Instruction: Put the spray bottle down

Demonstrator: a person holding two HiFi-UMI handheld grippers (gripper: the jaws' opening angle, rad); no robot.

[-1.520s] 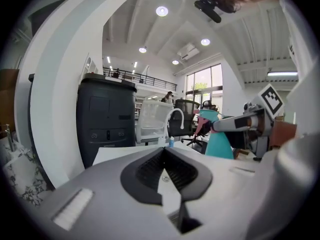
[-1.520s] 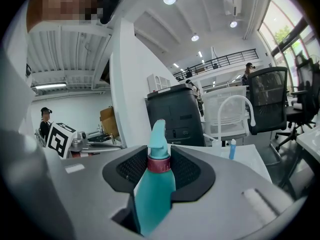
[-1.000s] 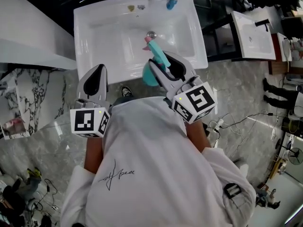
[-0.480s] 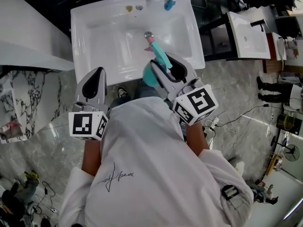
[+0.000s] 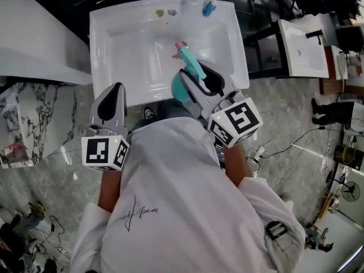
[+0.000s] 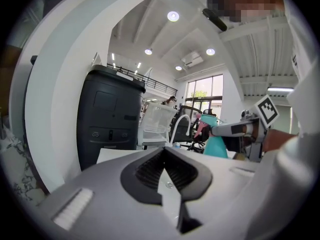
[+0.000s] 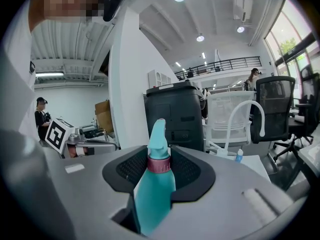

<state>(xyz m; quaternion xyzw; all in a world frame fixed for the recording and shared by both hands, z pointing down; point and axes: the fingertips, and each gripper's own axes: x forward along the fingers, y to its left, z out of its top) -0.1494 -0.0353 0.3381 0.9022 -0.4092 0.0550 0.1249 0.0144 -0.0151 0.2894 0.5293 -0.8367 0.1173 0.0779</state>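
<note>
While the right gripper (image 7: 159, 166) clamps it between both pads, the teal spray bottle (image 7: 155, 194) hangs over the front edge of the white sink (image 5: 131, 50), right of centre, with its nozzle pointing toward the back edge. Just off the front edge, nearer the left corner, the left gripper (image 6: 165, 156) has its jaws pressed together on nothing.

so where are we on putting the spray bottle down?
Done: nothing set down yet. In hand: the right gripper is shut on the teal plastic spray bottle with a pink collar, held over the front of the white sink basin. The left gripper is shut and empty. Left: lower the bottle onto a surface, open the gripper, back away.
</note>
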